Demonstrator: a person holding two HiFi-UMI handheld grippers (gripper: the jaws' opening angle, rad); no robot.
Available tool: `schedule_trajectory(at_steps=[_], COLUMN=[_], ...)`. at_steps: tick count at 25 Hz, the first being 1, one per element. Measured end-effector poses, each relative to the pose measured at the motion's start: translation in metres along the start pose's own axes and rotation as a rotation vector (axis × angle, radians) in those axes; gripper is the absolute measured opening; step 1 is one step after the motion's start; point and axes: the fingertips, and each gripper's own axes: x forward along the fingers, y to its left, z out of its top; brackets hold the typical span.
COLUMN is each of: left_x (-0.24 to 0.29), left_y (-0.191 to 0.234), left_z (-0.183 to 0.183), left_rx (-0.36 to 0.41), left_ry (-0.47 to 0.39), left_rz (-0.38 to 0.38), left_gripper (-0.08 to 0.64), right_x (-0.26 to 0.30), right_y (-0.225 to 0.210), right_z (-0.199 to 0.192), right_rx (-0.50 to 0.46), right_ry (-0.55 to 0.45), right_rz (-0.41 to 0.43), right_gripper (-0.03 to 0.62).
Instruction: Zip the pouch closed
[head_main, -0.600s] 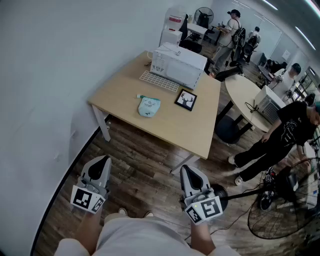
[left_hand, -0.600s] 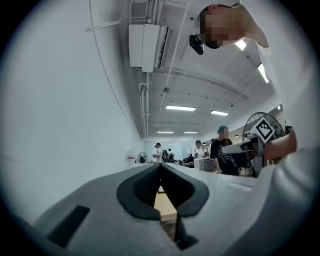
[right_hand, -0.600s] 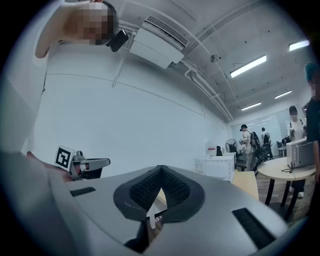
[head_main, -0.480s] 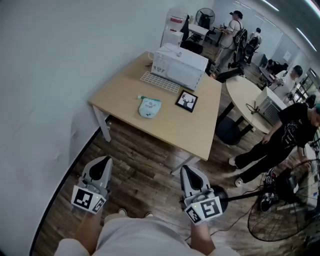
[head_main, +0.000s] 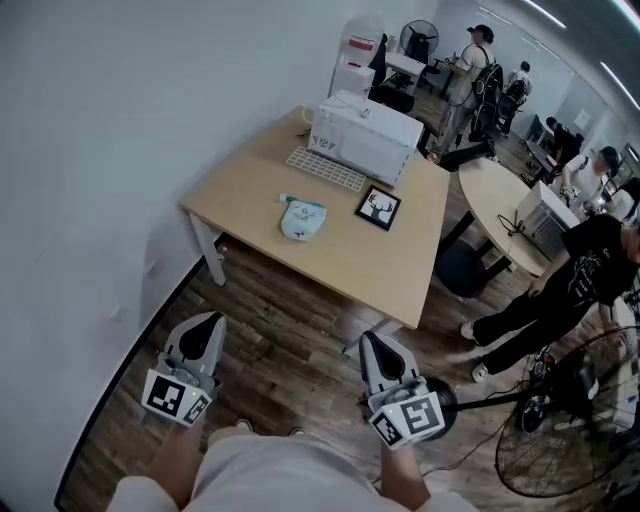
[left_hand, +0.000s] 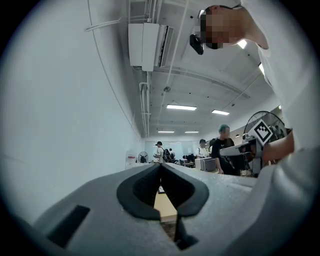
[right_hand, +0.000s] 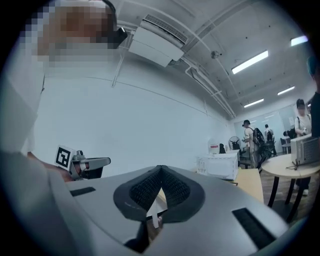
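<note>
A pale blue-green pouch (head_main: 301, 218) lies flat on the wooden table (head_main: 260, 170), well ahead of me. In the head view my left gripper (head_main: 207, 323) hangs over the floor at the lower left, its jaws shut and empty. To its right my right gripper (head_main: 371, 344) sits at the same height, also shut with nothing held. Both are far short of the table. The left gripper view (left_hand: 160, 166) and the right gripper view (right_hand: 160, 169) each show the tips touching, with the table top only as a sliver beyond them.
A white microwave (head_main: 365, 133), a keyboard (head_main: 326, 168) and a framed deer picture (head_main: 378, 208) share the table. A round table (head_main: 500, 190), a person in black (head_main: 570, 280), a floor fan (head_main: 575, 420) and a stand base (head_main: 440, 405) are to the right. A white wall runs along the left.
The head view has shifted slightly, so the table and room sit a little further right and lower in the picture. Both grippers keep their places and stay shut.
</note>
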Motion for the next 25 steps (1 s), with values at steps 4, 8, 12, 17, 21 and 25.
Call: schedule_trajectory(at_steps=[4, 8, 12, 17, 21, 25], left_x=[0.0, 0.001, -0.003, -0.009, -0.007, 0.0], left_y=[-0.003, -0.005, -0.001, 0.006, 0.0, 0.0], left_z=[0.001, 0.0, 0.001, -0.004, -0.013, -0.022], left_rx=[-0.017, -0.033, -0.021, -0.001, -0.001, 0.001], left_ry=[-0.018, -0.022, -0.024, -0.019, 0.016, 0.053], left_rz=[-0.006, -0.003, 0.053, 0.131, 0.141, 0.136], left_gripper=[0.02, 0.177, 0.324, 0.472, 0.509, 0.516], right_x=[-0.001, 0.0, -0.004, -0.007, -0.008, 0.0], right_y=[-0.008, -0.015, -0.03, -0.053, -0.061, -0.062], right_z=[-0.002, -0.003, 0.001, -0.006, -0.019, -0.028], right_rx=[0.071, 0.067, 0.049, 0.073, 0.091, 0.101], right_ry=[-0.01, -0.007, -0.013, -0.016, 0.0, 0.017], right_rz=[0.024, 0.074, 0.08, 0.085, 0.097, 0.107], right_gripper=[0.002, 0.17, 0.243, 0.433, 0.455, 0.454])
